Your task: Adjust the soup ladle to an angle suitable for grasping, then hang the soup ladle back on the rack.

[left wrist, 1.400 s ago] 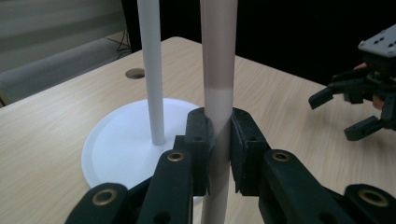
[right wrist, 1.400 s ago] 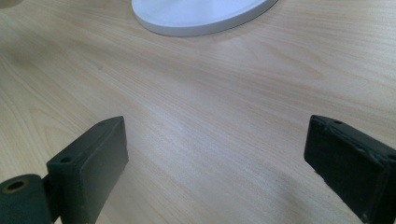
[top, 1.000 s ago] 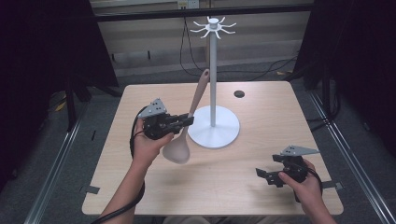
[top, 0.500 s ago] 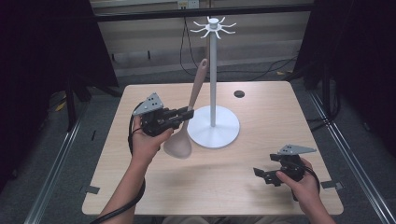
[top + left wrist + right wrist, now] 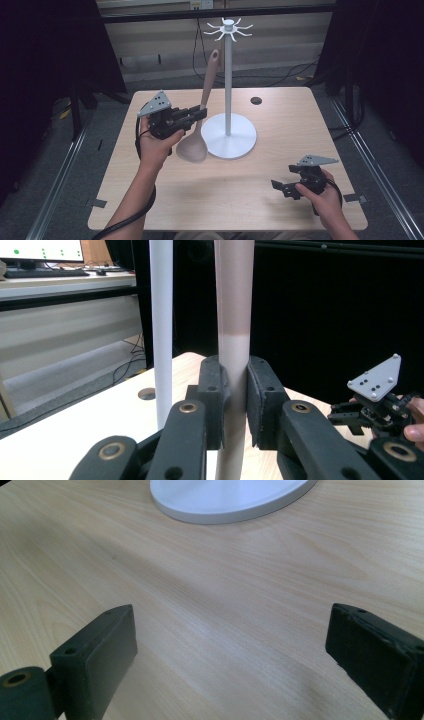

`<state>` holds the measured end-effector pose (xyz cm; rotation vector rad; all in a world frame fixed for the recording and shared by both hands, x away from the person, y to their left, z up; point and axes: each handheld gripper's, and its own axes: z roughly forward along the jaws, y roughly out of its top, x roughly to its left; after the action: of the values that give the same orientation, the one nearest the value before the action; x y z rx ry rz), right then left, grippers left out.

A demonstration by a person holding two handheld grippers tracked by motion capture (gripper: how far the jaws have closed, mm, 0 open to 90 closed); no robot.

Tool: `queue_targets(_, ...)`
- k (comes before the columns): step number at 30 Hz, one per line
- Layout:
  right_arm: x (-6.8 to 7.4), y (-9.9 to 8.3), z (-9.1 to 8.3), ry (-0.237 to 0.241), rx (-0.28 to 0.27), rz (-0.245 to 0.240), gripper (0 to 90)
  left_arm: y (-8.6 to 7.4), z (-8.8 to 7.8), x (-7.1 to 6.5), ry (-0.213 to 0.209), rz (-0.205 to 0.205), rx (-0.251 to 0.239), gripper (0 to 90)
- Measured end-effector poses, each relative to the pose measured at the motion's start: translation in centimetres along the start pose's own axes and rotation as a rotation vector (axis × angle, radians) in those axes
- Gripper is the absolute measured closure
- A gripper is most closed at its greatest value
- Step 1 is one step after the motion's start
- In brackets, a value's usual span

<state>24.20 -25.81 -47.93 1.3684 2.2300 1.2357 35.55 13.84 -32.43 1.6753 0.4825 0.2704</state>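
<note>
A brown spoon (image 5: pixel 199 125) with a long handle stands nearly upright above the table, bowl down. My left gripper (image 5: pixel 200 114) is shut on its handle (image 5: pixel 233 340), pads pressing both sides. Just right of it rises a white stand (image 5: pixel 228 80) with a round base (image 5: pixel 231 136) and hooks (image 5: pixel 228 27) at its top; its pole (image 5: pixel 161 325) is behind the spoon in the left gripper view. My right gripper (image 5: pixel 280 188) rests low near the table's front right, open, with bare wood between its jaws (image 5: pixel 225 645). The stand's base (image 5: pixel 230 500) lies ahead of it.
The wooden table (image 5: pixel 280 115) has a small dark round hole (image 5: pixel 256 100) at the back right. Black curtains hang on both sides, and cables lie on the floor behind the table. Metal rails run along the floor left and right.
My left gripper has lifted the spoon, so its bowl is higher off the table and the handle reaches further up beside the pole. The right gripper has stayed put.
</note>
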Motion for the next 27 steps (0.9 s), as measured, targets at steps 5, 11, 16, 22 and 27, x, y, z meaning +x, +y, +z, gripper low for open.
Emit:
queue_targets(5,0.0,0.0,0.1,0.002,0.003,-0.001,5.9,0.4,0.0,0.0,0.006,0.001,-0.007,78.9)
queue_targets(11,0.0,0.0,0.0,-0.001,0.002,-0.002,5.9,0.6,-0.2,0.0,0.006,0.000,-0.020,78.9)
queue_targets(16,0.1,0.0,0.0,-0.003,0.001,-0.002,5.9,1.0,-0.3,0.0,0.005,0.002,-0.019,78.9)
queue_targets(22,0.1,0.0,0.0,0.000,0.005,-0.005,5.9,1.2,-0.3,0.1,0.016,0.005,-0.034,78.8)
queue_targets(27,0.0,0.0,0.0,-0.005,0.001,-0.003,5.9,1.2,-0.2,0.3,0.021,0.002,-0.034,78.9)
